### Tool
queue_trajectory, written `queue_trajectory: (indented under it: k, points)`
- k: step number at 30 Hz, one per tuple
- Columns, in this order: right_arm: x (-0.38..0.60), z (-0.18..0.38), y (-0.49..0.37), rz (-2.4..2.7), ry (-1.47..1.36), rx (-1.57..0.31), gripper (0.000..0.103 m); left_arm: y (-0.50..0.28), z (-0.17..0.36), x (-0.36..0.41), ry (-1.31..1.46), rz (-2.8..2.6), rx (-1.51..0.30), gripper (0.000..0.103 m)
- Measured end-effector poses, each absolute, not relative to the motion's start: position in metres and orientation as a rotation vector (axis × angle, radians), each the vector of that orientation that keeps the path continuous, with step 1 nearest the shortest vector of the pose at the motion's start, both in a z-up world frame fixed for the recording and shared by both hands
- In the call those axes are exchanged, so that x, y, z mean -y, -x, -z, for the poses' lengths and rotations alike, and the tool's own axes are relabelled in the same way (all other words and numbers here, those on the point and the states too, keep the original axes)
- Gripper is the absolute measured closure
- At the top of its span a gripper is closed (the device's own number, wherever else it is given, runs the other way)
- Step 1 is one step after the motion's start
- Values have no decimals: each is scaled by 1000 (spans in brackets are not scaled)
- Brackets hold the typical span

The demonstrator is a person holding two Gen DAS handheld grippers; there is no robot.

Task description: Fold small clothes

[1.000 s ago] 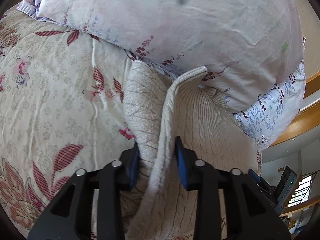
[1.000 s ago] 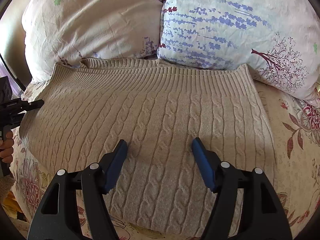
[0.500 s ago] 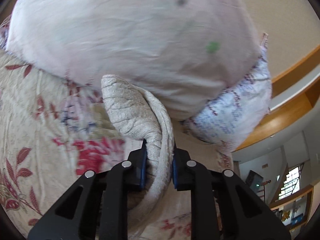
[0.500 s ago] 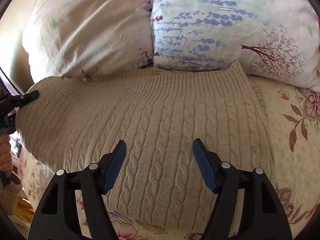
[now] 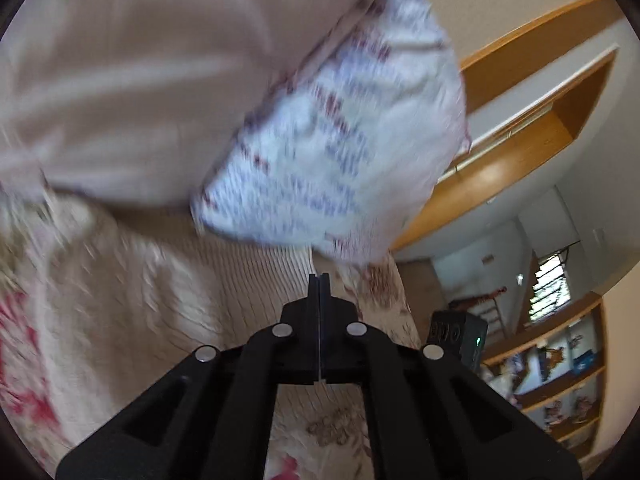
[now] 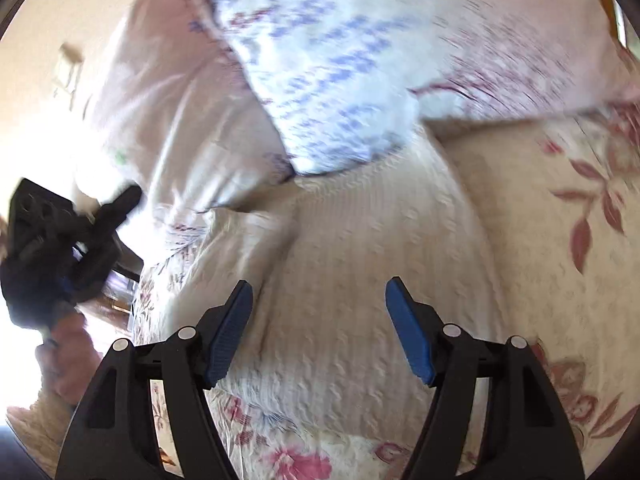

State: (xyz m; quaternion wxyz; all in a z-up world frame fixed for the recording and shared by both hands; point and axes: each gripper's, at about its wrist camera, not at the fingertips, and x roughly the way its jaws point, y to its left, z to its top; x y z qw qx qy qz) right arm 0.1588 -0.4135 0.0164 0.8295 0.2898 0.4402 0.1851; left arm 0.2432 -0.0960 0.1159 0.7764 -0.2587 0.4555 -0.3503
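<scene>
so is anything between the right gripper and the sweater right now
Nothing visible. The right gripper stands open just above the beige cable-knit sweater spread on the floral bedspread, with bare knit showing between its fingers. The pillows only overlap the sweater's far edge.

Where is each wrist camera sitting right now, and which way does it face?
Left wrist: rides the left gripper, jaws shut and empty, looking over the knit sweater toward the blue-print pillow and shelves beyond.
Right wrist: rides the right gripper, jaws open and empty, looking down at the sweater on the floral bedspread; a hand holding the other gripper shows at left.
Shared: sweater, blue-print pillow, bedspread.
</scene>
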Motion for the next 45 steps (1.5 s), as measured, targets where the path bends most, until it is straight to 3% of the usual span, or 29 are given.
queue_trajectory:
  k: [2, 4, 6, 7, 13, 21, 25, 27, 29, 36, 45]
  points:
    - [423, -12, -154, -423, -699, -941, 33, -237, -111, 96, 555, 764, -982, 101]
    - [426, -10, -156, -484, -784, -943, 33, -232, -113, 83, 546, 743, -966, 87]
    - [422, -11, -162, -539, -831, -956, 33, -229, -115, 66, 538, 626, -952, 50]
    - [416, -10, -167, -582, -867, -969, 33, -225, -115, 52, 516, 561, -934, 47]
    - [360, -2, -206, -665, -875, -1103, 34, -216, -82, -11, 496, 264, -995, 43]
    - [320, 13, -221, -653, -740, -1226, 57, -208, -36, -21, 491, 220, -1114, 44]
    - [313, 22, -222, -689, -807, -1223, 59, -208, -31, -13, 509, 273, -1134, 45]
    - [308, 29, -226, -689, -859, -1216, 79, -206, -32, -8, 476, 279, -1132, 42]
    - [305, 31, -227, -686, -872, -1198, 84, -207, -34, -5, 462, 280, -1133, 41]
    - [308, -14, -219, -615, -689, -1064, 88, -203, -51, -11, 523, 319, -1074, 26]
    - [360, -45, -204, -430, -445, -1017, 89, -201, -55, 19, 490, 433, -1088, 25]
